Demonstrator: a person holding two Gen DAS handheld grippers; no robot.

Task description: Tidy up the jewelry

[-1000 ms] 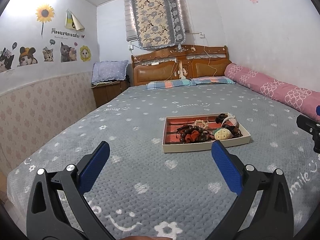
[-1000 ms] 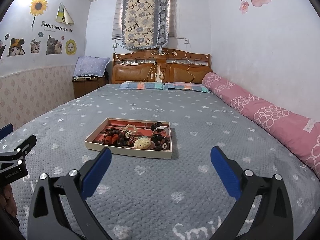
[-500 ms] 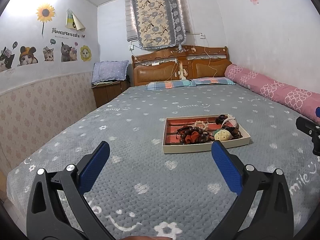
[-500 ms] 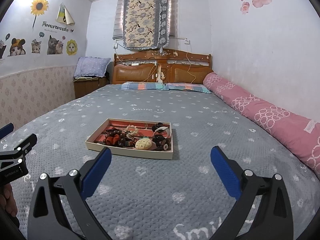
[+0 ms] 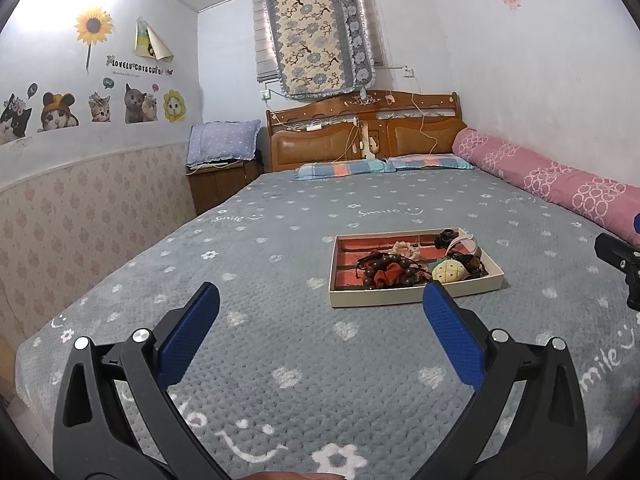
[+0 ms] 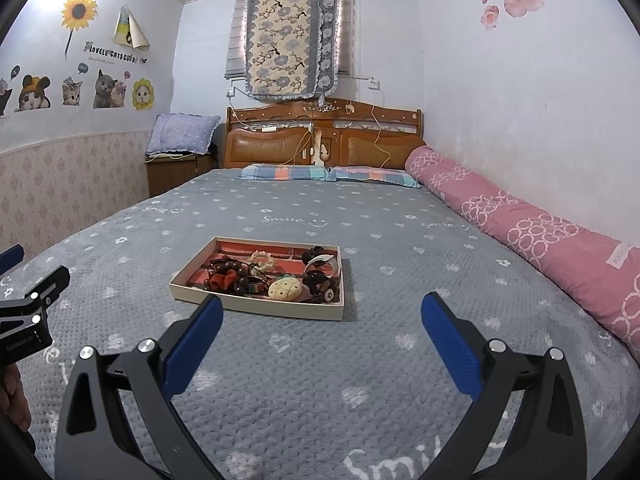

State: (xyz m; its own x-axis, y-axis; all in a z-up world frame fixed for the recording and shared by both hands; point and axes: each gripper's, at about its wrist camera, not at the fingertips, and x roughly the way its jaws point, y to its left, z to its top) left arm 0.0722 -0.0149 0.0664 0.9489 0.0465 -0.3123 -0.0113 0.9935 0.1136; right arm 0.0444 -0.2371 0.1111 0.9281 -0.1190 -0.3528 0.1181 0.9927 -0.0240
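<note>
Grey flower-dotted bedspread (image 6: 400,248) — cream tray (image 6: 280,311), red-lined — pink ring-patterned bolster (image 6: 540,236)

I count one shallow cream cardboard tray with a red lining (image 6: 256,307) on one grey fleece-covered bed (image 6: 400,248). In the tray I see one yellow pineapple-shaped plush charm (image 6: 285,289), one bracelet of dark brown wooden beads (image 6: 228,268) and one white band (image 6: 325,259); the rest is too tangled to count. Two striped pillows (image 6: 288,172) lie at the headboard, one long pink bolster (image 6: 520,220) runs along the wall. My two grippers carry two blue-padded fingers (image 6: 192,344) each.
</note>
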